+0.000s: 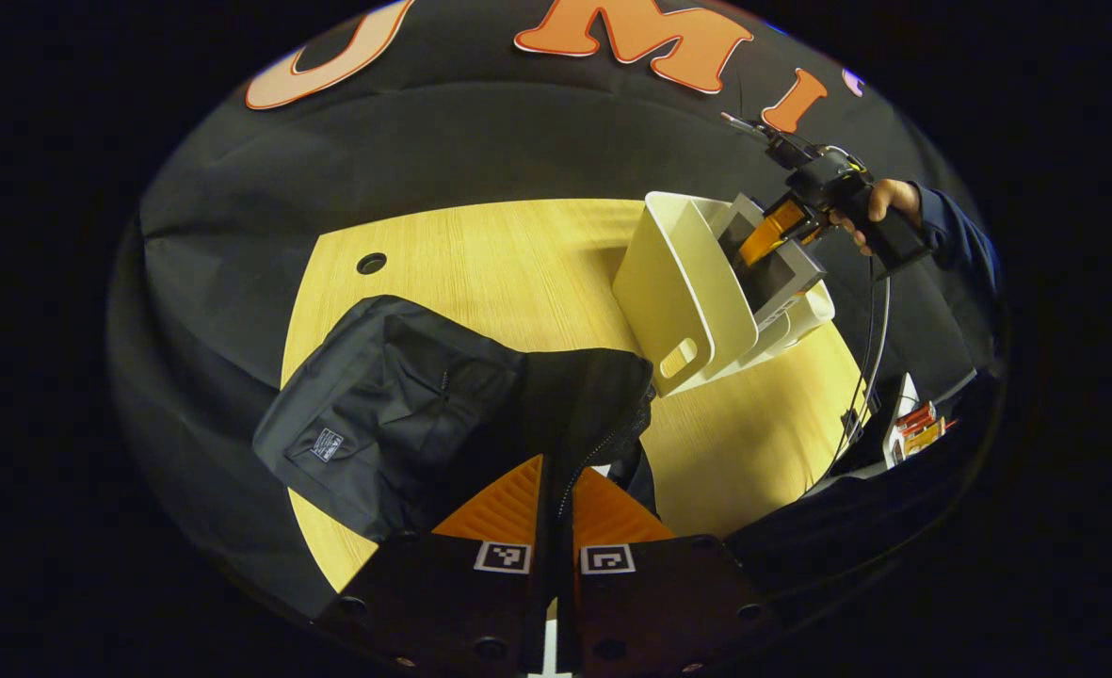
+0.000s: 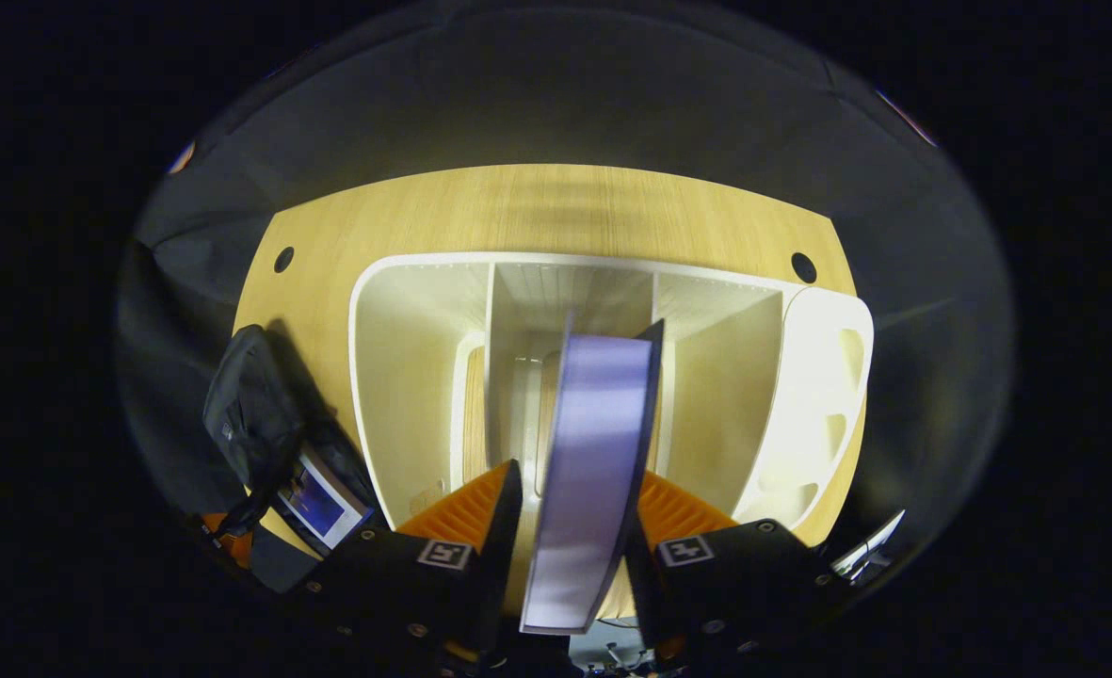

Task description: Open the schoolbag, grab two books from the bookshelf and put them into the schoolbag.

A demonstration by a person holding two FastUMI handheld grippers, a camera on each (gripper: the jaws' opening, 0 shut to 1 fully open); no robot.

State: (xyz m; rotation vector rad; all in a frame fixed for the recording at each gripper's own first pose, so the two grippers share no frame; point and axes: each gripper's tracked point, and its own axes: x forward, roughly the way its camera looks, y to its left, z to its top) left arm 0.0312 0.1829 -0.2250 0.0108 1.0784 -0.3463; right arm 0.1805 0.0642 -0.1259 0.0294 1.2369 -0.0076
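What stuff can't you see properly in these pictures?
- Book cover: right gripper view shows just its edge, blurred.
- Inside the schoolbag: left gripper view, hidden by its own fabric and the left gripper on the flap.
- Book in the bag: right gripper view, partly covered by the bag, too small to make out.
- Bookshelf compartments: left gripper view, blocked by its side wall.

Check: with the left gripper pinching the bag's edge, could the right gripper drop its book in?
Probably yes: the left gripper holds the schoolbag mouth open; the right gripper grips the book above the bookshelf, table between looks free.
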